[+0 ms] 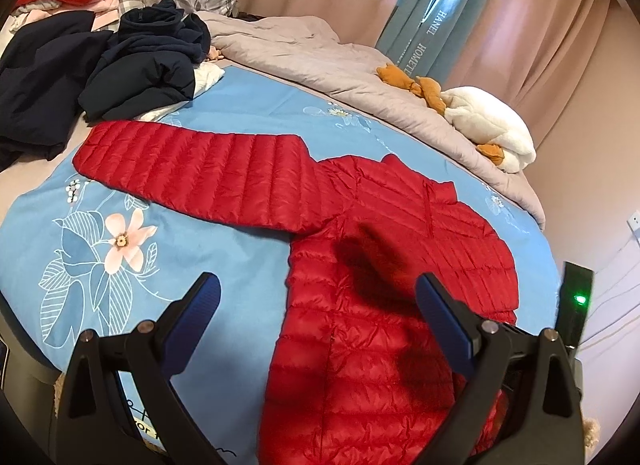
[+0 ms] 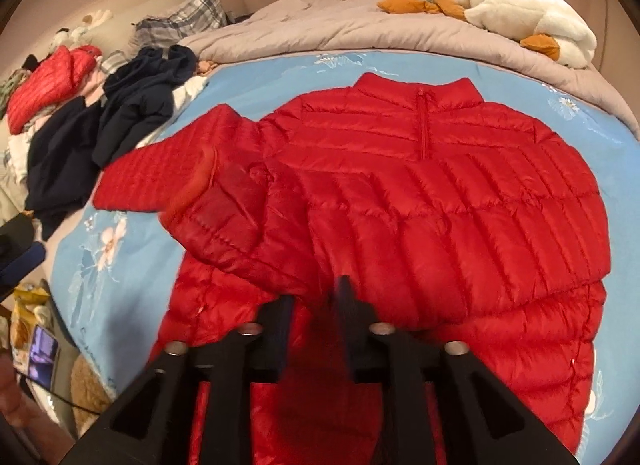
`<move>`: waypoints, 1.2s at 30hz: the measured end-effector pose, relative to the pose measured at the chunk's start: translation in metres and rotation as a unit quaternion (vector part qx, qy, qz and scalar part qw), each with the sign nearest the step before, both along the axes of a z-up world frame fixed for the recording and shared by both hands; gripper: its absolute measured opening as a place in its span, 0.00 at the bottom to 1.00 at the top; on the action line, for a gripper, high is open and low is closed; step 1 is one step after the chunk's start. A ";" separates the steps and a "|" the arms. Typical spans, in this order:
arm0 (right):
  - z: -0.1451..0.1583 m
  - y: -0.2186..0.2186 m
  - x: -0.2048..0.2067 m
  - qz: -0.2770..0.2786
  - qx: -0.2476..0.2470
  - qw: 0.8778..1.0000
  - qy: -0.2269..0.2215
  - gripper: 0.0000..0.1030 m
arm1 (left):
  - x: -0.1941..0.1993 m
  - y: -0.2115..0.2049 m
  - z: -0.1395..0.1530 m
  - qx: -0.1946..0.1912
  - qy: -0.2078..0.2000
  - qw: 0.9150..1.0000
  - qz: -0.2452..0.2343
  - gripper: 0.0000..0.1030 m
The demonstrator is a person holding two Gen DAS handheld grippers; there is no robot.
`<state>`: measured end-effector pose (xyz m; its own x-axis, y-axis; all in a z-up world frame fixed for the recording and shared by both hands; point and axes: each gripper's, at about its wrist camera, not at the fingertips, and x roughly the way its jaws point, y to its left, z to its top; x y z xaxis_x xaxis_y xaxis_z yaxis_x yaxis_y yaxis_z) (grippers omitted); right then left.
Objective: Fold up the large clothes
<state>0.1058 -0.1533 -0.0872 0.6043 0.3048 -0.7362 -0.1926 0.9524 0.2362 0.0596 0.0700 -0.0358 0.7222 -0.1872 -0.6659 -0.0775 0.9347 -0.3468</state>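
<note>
Jacket (image 2: 420, 201) lies on bedsheet (image 1: 168, 249). Right gripper (image 2: 314, 293) pinches its folded sleeve (image 2: 248, 225); left gripper (image 1: 318, 297) hovers, jaws spread.

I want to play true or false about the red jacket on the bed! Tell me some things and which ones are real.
1. The red jacket lies on a blue flowered sheet. True.
2. The left gripper is shut. False: its jaws are wide open, holding nothing.
3. Both sleeves are stretched out sideways. False: the right sleeve is folded across the front.
4. A white plush goose lies on the grey quilt. True.
5. The dark clothes are neatly stacked. False: they are heaped.
</note>
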 end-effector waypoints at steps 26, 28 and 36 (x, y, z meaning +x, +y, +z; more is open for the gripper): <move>0.004 -0.112 -0.071 -0.194 0.075 0.978 -0.030 0.55 | 0.098 -0.061 -0.105 -0.105 0.114 0.983 -0.102 0.59; 0.003 -0.116 -0.074 -0.199 0.079 0.976 -0.029 0.55 | 0.101 -0.060 -0.106 -0.098 0.113 0.984 -0.095 0.41; 0.005 -0.127 -0.083 -0.214 0.082 0.973 -0.038 0.55 | 0.116 -0.048 -0.072 -0.049 0.062 0.994 -0.069 0.13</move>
<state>0.0231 -0.2803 -0.0825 0.7518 0.1235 -0.6477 0.1899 0.9001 0.3921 0.1752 0.0225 -0.1081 0.5983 -0.3477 -0.7219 0.0020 0.9016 -0.4326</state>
